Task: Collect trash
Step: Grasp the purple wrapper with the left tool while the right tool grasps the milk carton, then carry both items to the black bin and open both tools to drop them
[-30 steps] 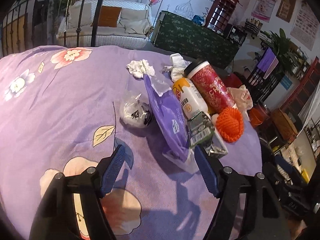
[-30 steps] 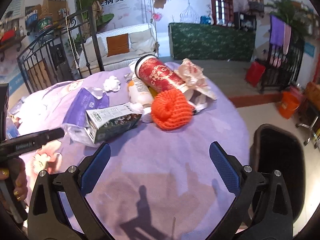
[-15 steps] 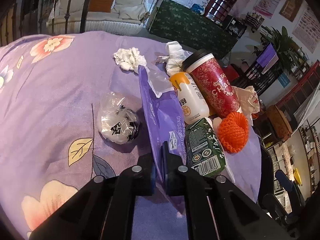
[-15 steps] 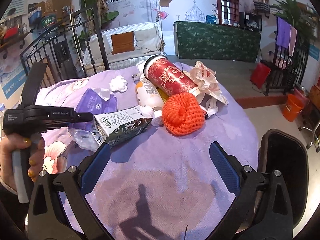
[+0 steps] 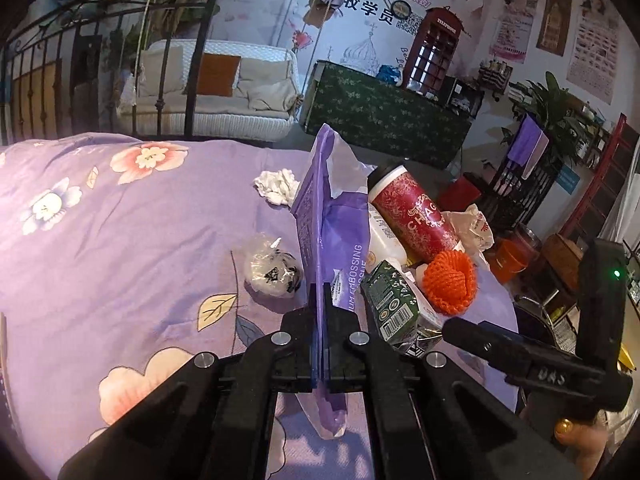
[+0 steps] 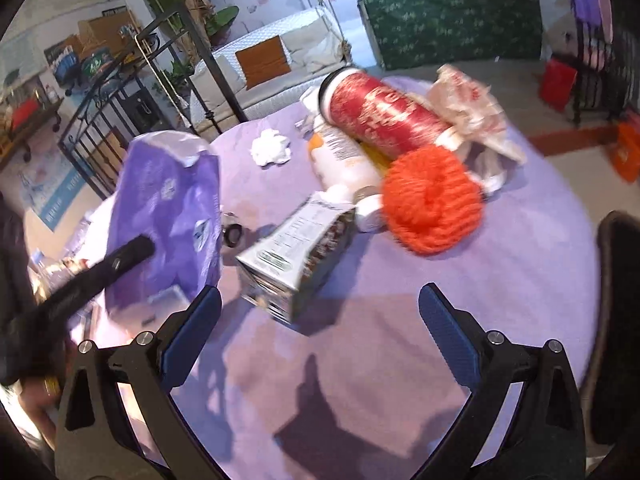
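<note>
While the right hand-held gripper (image 6: pixel 320 336) gapes empty, the left hand-held gripper (image 5: pixel 320 320) pinches the purple tissue pack (image 5: pixel 332 232).

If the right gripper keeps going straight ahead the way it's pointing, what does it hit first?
Probably the green carton, lying on the purple tablecloth just beyond the open right gripper. The orange mesh ball sits farther back; depth is uncertain.

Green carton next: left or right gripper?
Right. The right gripper is open, with the green carton just ahead of it. The left gripper is shut on the purple tissue pack.
</note>
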`<state>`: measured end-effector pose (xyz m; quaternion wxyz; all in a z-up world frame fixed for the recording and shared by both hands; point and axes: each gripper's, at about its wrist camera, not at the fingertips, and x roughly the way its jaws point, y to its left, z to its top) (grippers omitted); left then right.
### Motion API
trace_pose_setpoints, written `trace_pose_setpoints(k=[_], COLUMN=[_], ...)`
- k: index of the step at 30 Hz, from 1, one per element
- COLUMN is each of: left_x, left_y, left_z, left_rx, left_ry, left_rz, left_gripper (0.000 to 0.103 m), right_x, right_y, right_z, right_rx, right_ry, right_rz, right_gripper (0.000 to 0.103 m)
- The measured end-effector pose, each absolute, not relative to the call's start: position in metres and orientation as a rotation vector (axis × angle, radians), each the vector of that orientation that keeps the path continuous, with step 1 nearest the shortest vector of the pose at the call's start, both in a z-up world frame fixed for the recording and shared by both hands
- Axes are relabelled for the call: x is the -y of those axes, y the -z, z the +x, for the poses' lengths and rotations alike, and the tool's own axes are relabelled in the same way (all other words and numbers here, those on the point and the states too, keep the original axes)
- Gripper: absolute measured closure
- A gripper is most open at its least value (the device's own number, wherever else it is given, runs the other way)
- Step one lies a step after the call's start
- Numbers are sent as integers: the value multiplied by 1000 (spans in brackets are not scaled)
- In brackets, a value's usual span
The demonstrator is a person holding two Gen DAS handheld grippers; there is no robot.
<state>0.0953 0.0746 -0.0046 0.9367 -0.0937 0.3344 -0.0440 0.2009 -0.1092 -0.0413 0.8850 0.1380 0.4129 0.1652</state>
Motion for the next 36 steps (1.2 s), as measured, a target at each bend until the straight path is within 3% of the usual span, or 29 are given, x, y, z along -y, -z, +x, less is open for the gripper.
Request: trace_pose_setpoints(k=[11,17,21,36], left_x=[-85,-83,-83,-50], left_y=[4,13,14,8], left_z=[71,67,67,62], left_rx=[-629,-648,-659,-659], left_ry=[34,46,57,142], left_rz=[-208,-213,-220,-149], left_gripper=[102,102,102,102], right_x=[64,61,60,82], right_y=[54,93,99,77], right_z=[265,295,292,219], right_rx=[-1022,-1198,-1184,-995], right_ry=[-355,-341,-332,-513], right_rz=[379,452,441,427], right_gripper=[7,33,51,52])
